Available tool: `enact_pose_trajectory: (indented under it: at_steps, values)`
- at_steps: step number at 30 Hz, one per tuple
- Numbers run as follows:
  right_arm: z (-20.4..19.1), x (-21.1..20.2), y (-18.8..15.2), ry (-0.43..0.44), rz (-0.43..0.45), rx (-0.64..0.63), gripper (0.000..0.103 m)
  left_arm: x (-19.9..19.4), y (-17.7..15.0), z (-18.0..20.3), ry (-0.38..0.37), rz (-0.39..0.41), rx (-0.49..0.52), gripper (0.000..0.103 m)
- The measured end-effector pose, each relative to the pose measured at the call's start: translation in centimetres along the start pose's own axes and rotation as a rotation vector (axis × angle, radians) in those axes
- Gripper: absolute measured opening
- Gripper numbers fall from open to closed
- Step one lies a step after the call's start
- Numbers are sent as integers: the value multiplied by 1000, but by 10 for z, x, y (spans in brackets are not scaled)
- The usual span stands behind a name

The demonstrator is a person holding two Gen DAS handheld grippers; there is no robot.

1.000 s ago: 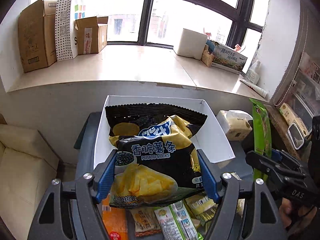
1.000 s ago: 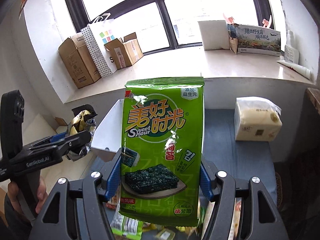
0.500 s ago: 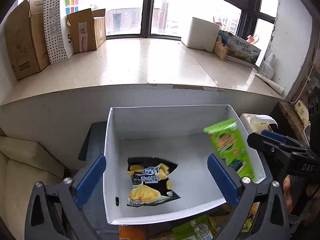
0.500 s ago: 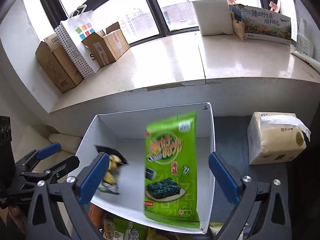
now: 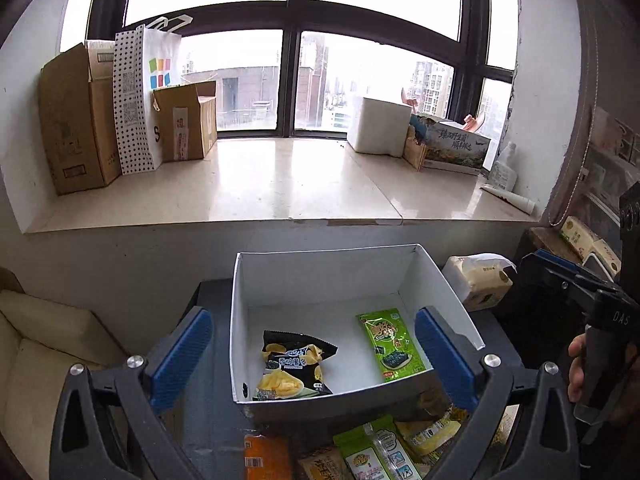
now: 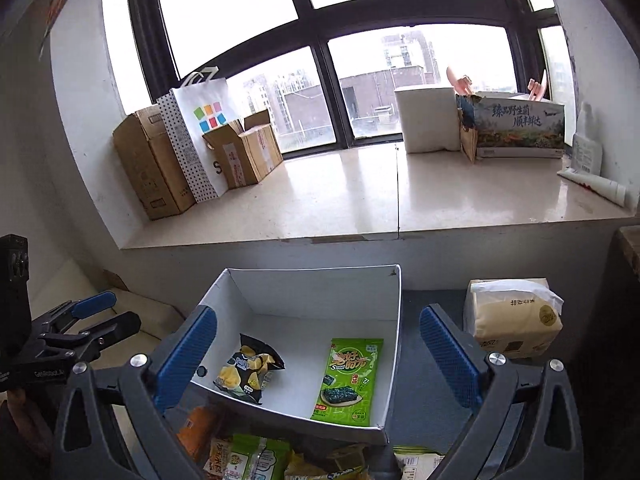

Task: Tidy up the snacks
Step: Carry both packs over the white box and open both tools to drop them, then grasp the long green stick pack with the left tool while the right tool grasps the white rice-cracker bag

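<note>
Snacks (image 5: 295,366) in box (image 5: 320,268) (flat) — tools (image 5: 314,354) open

The left gripper (image 5: 314,354) points forward and somewhat downward, its two blue-padded fingers (image 5: 181,356) spread wide apart with nothing gripped between them. The right gripper (image 6: 318,354) is angled the same way, its jaws equally wide and holding nothing. A person's hand (image 5: 580,368) wraps the right gripper's handle at the frame's edge.

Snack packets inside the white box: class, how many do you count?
2. The black potato-stick bag lies on the left of the white box, the green seaweed packet on the right. None seem hidden.
</note>
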State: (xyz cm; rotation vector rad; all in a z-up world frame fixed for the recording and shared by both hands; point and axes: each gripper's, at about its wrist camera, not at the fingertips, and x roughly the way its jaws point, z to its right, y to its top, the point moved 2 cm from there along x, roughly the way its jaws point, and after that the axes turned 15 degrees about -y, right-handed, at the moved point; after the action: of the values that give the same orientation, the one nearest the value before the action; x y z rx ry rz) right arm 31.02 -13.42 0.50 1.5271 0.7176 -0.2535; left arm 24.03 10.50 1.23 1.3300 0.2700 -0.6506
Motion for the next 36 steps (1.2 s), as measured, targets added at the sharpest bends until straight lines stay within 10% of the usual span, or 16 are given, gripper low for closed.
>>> enact_pose_trajectory:
  at_steps: [14, 23, 36]
  values:
    - [12, -137, -92, -88, 72, -143, 103, -88, -116, 74, -72, 8, 0, 103]
    - [44, -106, -191, -254, -121, -151, 103, -84, -161, 78, -157, -59, -110, 103]
    - [68, -35, -191, -209, -316, -143, 103, -66, -167, 74, -136, -106, -114, 103]
